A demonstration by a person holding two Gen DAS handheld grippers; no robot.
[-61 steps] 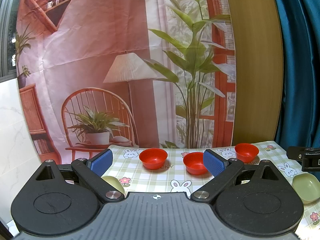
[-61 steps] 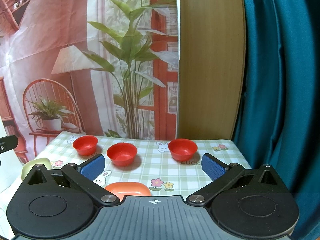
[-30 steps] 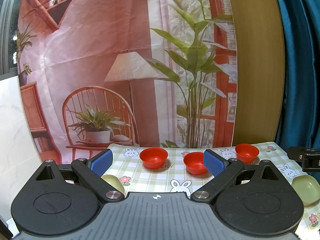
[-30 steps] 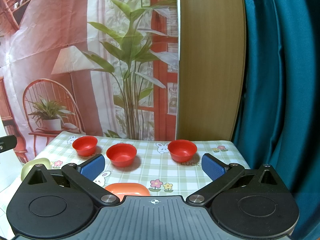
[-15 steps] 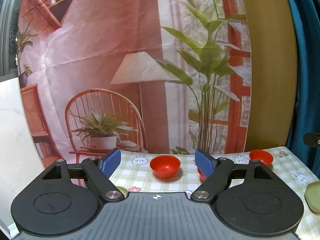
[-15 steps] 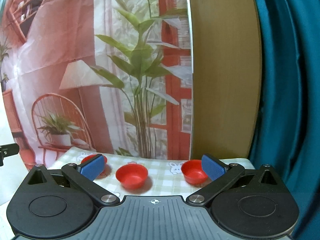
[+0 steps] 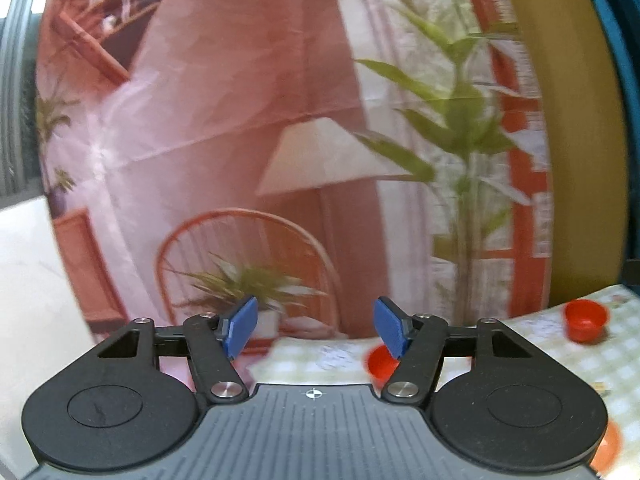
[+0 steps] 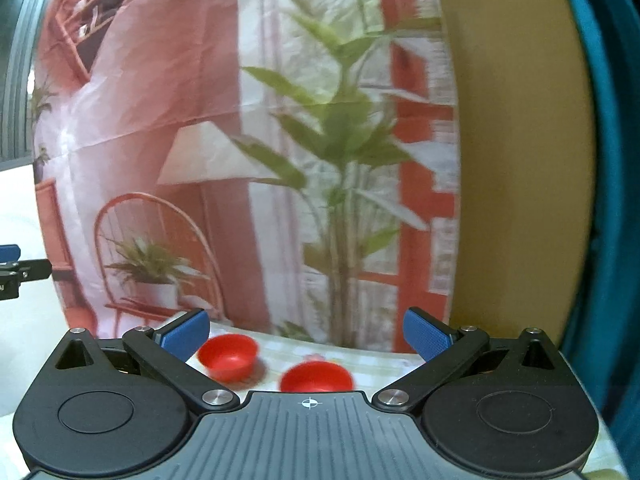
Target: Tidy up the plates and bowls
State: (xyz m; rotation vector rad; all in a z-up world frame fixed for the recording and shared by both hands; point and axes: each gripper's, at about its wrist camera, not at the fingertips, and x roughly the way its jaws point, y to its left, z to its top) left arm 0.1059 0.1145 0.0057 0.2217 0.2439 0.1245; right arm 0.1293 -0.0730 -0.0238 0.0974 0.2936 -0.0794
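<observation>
Both views are blurred and tilted up toward the backdrop. My left gripper is open and empty above the table's far left. A red bowl shows partly behind its right finger, another red bowl sits far right, and an orange dish peeks out at the bottom right. My right gripper is wide open and empty. Two red bowls sit on the checked tablecloth just below its fingers.
A printed backdrop with lamp, chair and plant hangs behind the table. A wooden panel and teal curtain stand at the right. The other gripper's tip shows at the left edge of the right wrist view.
Both grippers have moved forward and tilted up, so most of the table has dropped out of view. The left gripper's fingers have closed part way; the right gripper's stay wide open.
</observation>
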